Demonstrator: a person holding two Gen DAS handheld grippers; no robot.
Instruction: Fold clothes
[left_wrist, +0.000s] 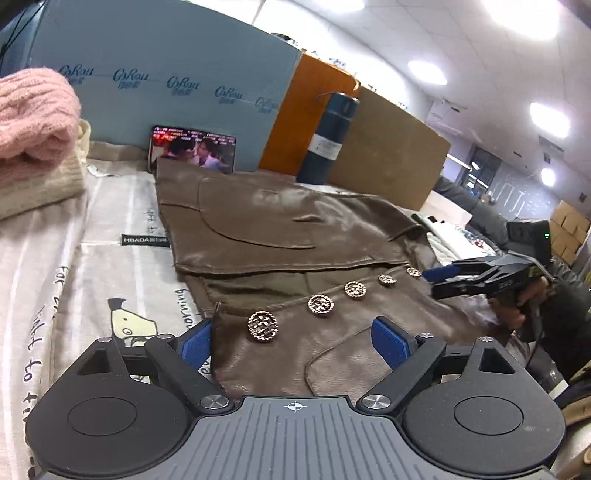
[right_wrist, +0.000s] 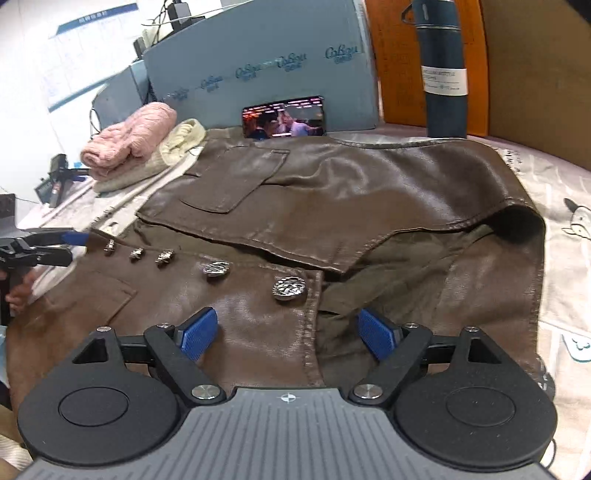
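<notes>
I see the brown leather coat (right_wrist: 332, 192) spread flat on a printed sheet (left_wrist: 55, 258), one front panel folded over toward the middle, its olive lining showing beneath the flap. A row of five metal buttons (left_wrist: 320, 305) runs along the lower panel's edge. My left gripper (left_wrist: 291, 341) hangs just over the coat's near edge, blue pads (left_wrist: 388, 343) spread wide apart, with the nearest button lying between them but nothing pinched. My right gripper (right_wrist: 286, 334) sits over the opposite end of the same button row, its jaws likewise parted, straddling the stitched edge of the panel without pressing on it. Each gripper shows up at the far end of the coat in the other's camera, held in a hand (left_wrist: 517, 302). Beyond the coat, a phone (right_wrist: 283, 122) with a lit screen leans against a blue board (left_wrist: 166, 74). A dark blue flask (right_wrist: 441, 70) stands just past the coat's far corner. Folded pink and cream knitwear (right_wrist: 133, 142) is stacked beside the coat's other far corner.
</notes>
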